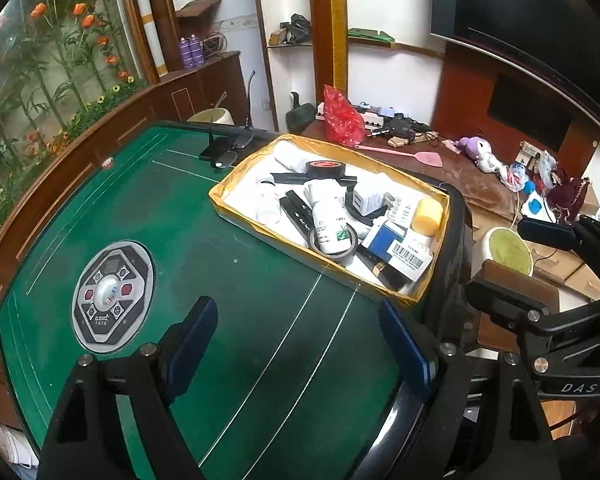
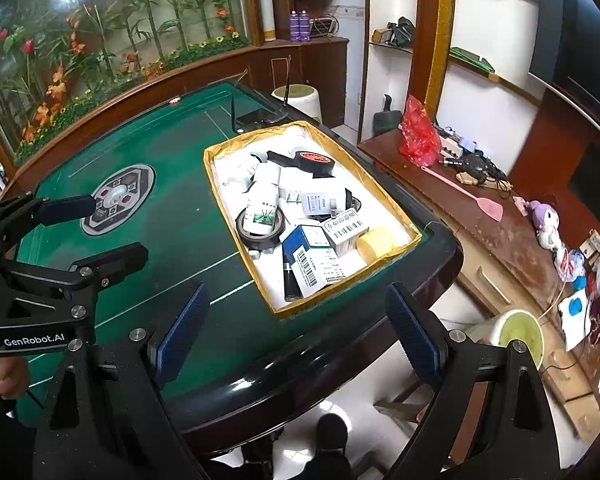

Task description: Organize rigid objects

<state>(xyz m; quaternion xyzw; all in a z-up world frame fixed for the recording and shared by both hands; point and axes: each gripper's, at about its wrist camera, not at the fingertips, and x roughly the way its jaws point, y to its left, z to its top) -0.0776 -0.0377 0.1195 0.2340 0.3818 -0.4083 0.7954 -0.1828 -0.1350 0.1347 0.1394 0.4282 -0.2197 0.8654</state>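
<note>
A yellow-rimmed box (image 1: pixel 236 178) (image 2: pixel 214 184) lined in white sits on the green mahjong table (image 1: pixel 180 220) (image 2: pixel 172 236). It holds several rigid items: a white bottle (image 1: pixel 330 226) (image 2: pixel 262 208) lying in a tape ring, a black tape roll (image 1: pixel 325 168) (image 2: pixel 312 160), a blue-and-white carton (image 1: pixel 396 246) (image 2: pixel 312 256), a yellow cylinder (image 1: pixel 428 214) (image 2: pixel 376 242). My left gripper (image 1: pixel 300 340) (image 2: pixel 108 228) is open and empty above the table, short of the box. My right gripper (image 2: pixel 300 332) (image 1: pixel 532 256) is open and empty over the table's near edge.
The table's round control panel (image 1: pixel 110 290) (image 2: pixel 118 196) lies left of the box. A phone stand with dark items (image 1: pixel 224 148) (image 2: pixel 256 118) stands at the far edge. A brown sideboard (image 1: pixel 440 176) (image 2: pixel 500 248) with clutter runs on the right. A white bucket (image 1: pixel 508 250) (image 2: pixel 516 332) stands below.
</note>
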